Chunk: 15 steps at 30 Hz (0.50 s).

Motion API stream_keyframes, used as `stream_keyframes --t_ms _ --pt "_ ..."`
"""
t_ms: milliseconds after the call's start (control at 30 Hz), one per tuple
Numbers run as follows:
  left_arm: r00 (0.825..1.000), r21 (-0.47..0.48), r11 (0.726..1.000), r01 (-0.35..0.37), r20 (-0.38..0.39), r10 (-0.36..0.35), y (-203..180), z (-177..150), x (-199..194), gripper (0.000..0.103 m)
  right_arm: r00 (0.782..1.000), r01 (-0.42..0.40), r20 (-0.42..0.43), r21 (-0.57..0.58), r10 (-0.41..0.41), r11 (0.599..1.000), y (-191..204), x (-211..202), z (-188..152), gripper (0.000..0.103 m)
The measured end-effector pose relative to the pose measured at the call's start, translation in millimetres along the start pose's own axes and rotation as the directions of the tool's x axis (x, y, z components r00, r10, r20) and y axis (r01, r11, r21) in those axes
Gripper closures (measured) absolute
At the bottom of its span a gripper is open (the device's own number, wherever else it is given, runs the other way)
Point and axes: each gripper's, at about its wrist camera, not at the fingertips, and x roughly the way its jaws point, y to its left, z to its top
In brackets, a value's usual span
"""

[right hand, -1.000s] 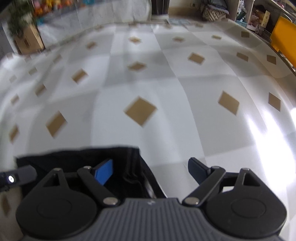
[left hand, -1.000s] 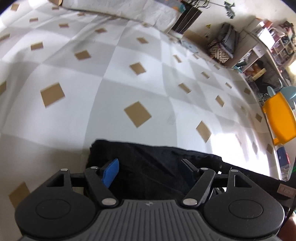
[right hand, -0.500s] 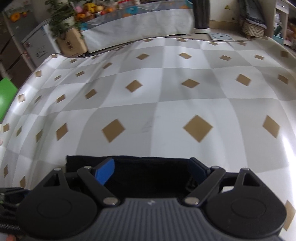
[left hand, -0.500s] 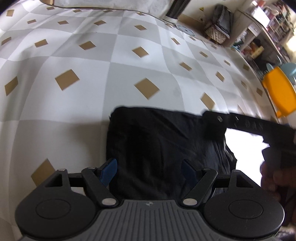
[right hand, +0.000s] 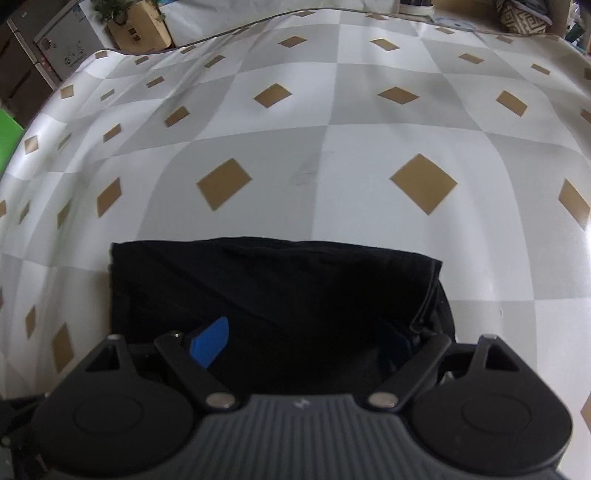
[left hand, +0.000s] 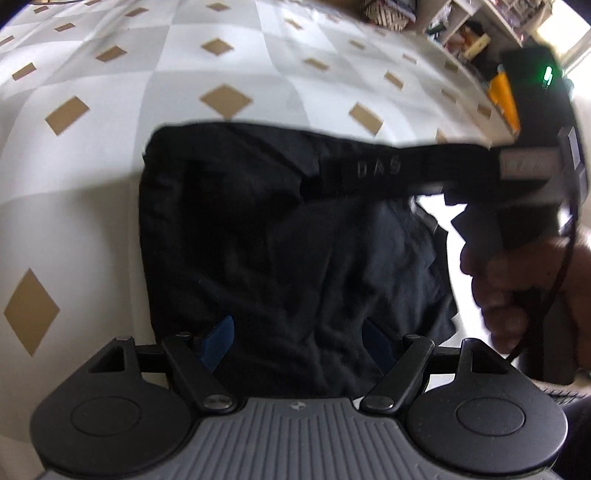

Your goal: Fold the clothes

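A black garment (left hand: pixel 280 240) lies folded into a rough rectangle on the checked floor; it also shows in the right wrist view (right hand: pixel 273 295). My left gripper (left hand: pixel 299 339) is open above its near edge, blue pads apart, holding nothing. My right gripper (right hand: pixel 306 341) is open over the garment's near part, holding nothing. In the left wrist view the right gripper's body (left hand: pixel 424 170) reaches in from the right over the garment's far edge, held by a hand (left hand: pixel 517 280).
The grey and white checked floor covering (right hand: pixel 332 110) with tan diamonds spreads all around. A cardboard box with a plant (right hand: pixel 140 26) and a cabinet stand far left. Shelves and an orange object (left hand: pixel 504 96) lie far right.
Both grippers have pulled back and risen, so more of the black garment shows. The right gripper has swung over the garment's far edge in the left wrist view.
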Motion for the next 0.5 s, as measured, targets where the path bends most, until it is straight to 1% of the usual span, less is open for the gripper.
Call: stream_keyframes --t_ms 133,233,367,500 --pt "1.0 0.052 0.998 -0.026 0.013 0.026 -6.0 -3.4 4.4 0.026 1.0 0.028 0.006 -0.03 -0.028 0.999 4.6 1.9 -3.7 0.014" --pt "0.999 0.067 0.997 -0.033 0.029 0.031 -7.8 -5.1 4.1 0.025 0.999 0.05 0.014 -0.046 -0.05 0.998 7.3 2.7 -5.8 0.014" --pt "0.997 0.099 0.993 -0.057 0.047 0.053 -9.1 -5.8 3.7 0.025 0.998 0.054 0.027 -0.029 -0.053 0.998 5.1 1.9 -5.5 0.014" --pt "0.996 0.102 0.992 -0.069 0.058 0.063 -5.7 -5.9 1.7 0.024 0.997 0.063 0.033 -0.004 -0.063 0.998 4.6 2.3 -4.3 0.015"
